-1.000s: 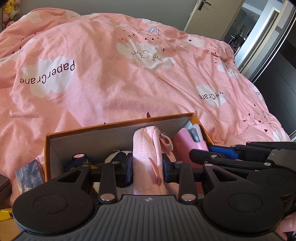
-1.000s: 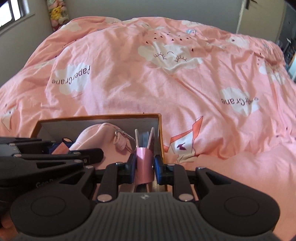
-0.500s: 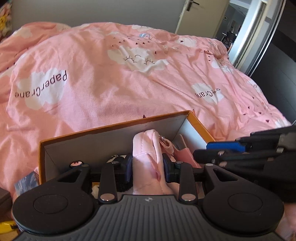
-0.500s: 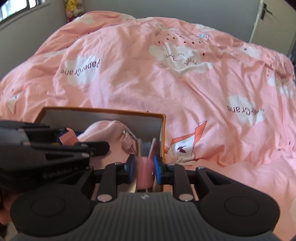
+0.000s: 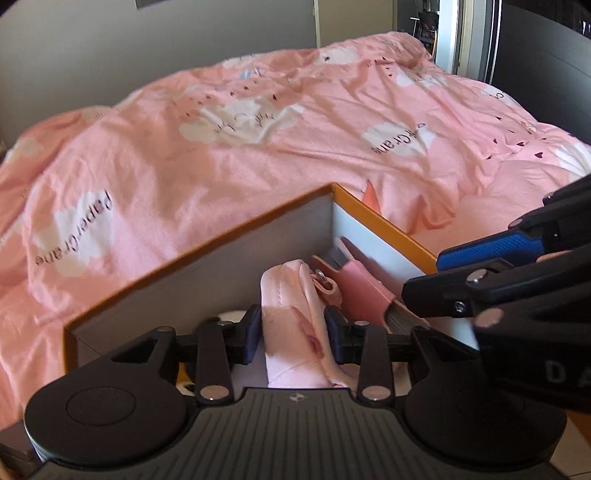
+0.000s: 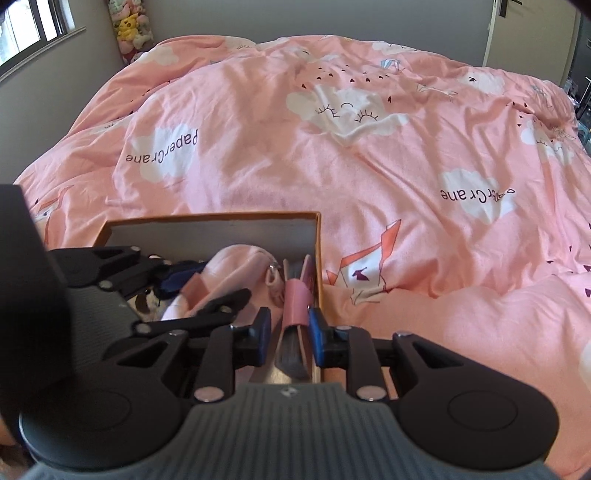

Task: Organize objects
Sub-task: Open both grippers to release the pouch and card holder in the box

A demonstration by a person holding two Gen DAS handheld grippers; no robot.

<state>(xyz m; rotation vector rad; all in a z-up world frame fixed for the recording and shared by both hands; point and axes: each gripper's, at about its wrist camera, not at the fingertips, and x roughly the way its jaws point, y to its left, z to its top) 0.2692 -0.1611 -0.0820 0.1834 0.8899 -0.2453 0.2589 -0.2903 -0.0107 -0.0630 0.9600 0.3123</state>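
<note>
An orange cardboard box [image 5: 207,240] with grey inner walls stands at the near edge of the bed; it also shows in the right wrist view [image 6: 221,218]. My left gripper [image 5: 293,328] is shut on a soft pink pouch [image 5: 295,325] inside the box. The pouch also shows in the right wrist view [image 6: 236,266]. My right gripper [image 6: 286,332] is open around a pink-covered notebook [image 6: 295,302] that stands against the box's right wall, its pads apart from it. The notebook also shows in the left wrist view [image 5: 362,288].
A pink duvet [image 6: 332,147] with cloud prints covers the bed beyond the box. Plush toys [image 6: 129,29] stand in the far left corner under a window. A small plush [image 6: 142,301] lies in the box. A doorway [image 5: 443,33] is at the far right.
My right gripper has opened and let go of the pink notebook, which now rests in the box. The left gripper has turned to the left, still holding the pouch.
</note>
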